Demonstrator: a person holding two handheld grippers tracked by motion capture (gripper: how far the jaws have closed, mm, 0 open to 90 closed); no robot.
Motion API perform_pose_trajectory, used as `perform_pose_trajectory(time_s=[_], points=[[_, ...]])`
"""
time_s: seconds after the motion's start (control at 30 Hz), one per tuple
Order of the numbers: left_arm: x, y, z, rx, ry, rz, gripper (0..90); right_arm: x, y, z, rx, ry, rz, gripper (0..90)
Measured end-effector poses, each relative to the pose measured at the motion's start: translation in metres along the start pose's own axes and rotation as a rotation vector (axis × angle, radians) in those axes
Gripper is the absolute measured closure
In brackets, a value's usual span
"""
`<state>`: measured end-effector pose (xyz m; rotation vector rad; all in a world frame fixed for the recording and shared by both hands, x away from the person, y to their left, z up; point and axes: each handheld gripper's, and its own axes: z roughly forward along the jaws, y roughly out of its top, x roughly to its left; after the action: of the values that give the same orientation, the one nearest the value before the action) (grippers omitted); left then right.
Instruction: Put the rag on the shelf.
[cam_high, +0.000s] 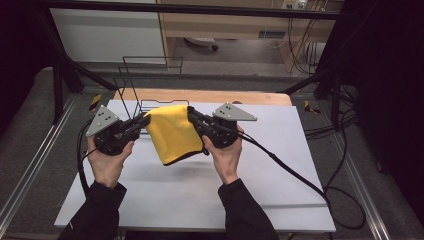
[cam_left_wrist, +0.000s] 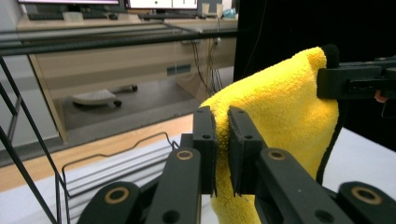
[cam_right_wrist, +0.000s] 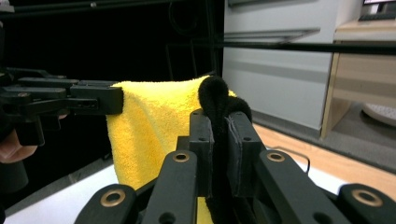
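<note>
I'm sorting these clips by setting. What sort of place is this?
Probably a lab or office workroom: a white-topped table inside a black metal frame, desks with monitors behind, cables on the floor.

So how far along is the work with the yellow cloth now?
Done: both tongs, left and right, are shut on the top corners of the yellow cloth. In hand: it hangs above the white table. Left: perhaps draping it over the wire rack behind.

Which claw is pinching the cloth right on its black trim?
The right claw: black edging of the yellow cloth bunches up between its jaws. The left claw grips plain yellow pile.
</note>
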<state>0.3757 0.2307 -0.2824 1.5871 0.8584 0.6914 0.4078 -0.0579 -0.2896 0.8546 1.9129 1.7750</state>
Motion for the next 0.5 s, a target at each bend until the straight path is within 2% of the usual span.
perform_pose_trajectory(time_s=[0.3,0.5], points=[[0.009,0.015,-0.002,-0.067,0.016,-0.001,82.4,0.007,0.017,0.007,-0.064,-0.015,-0.023,82.4],[0.016,0.023,-0.003,-0.089,0.036,0.002,82.4,0.011,0.026,0.016,-0.089,-0.017,-0.035,82.4]])
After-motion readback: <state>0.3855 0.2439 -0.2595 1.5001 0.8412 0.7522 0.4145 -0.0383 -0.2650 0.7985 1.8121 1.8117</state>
